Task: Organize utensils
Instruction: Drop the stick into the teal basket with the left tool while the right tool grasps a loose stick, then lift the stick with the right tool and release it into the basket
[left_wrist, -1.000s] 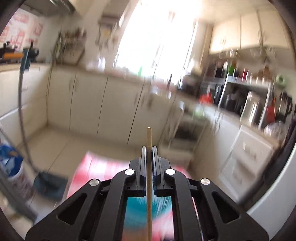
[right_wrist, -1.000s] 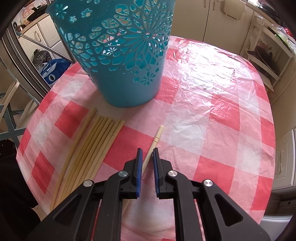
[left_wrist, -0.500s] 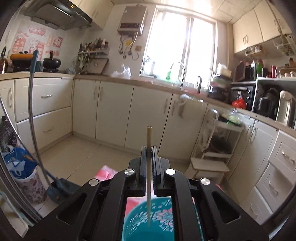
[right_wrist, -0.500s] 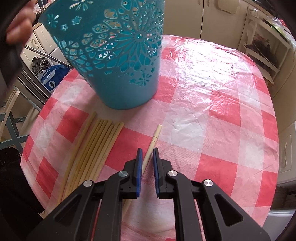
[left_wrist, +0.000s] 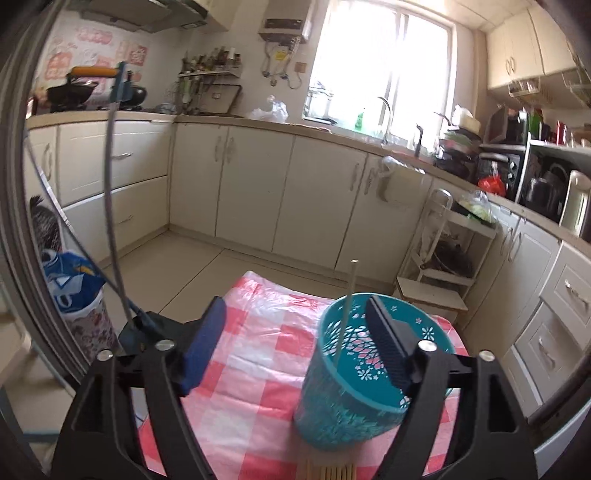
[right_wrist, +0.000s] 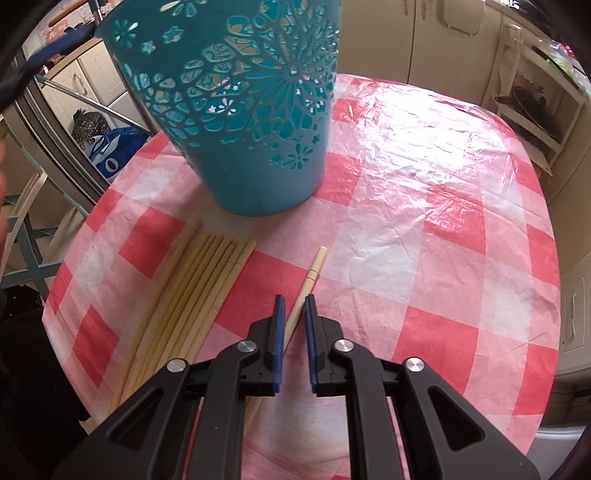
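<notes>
Left tongs are what has changed: a second ago they pinched a pale wooden chopstick upright above the kitchen floor, and now their jaws are opening, spread wide with nothing between the pads. In the left wrist view the released chopstick shows as a thin blurred streak, its lower end already inside the teal plastic holder with flower cut-outs, its top poking above the rim. It looks to be dropping in, so that piece is as good as stowed. The holder stands on the bench under a red-and-white checked plastic cloth, and the ends of more chopsticks peek out at the bottom edge.

In the right wrist view little has changed. Right tongs sit low over the cloth with their blue pads nearly pressed together around a single pale chopstick that lies slanting toward the holder; a sliver of gap shows beside it, so whether the pads truly bite cannot be told. Just to its left lies a bundle of pale chopsticks, side by side, near the holder's base. Many therefore remain to be moved.
</notes>
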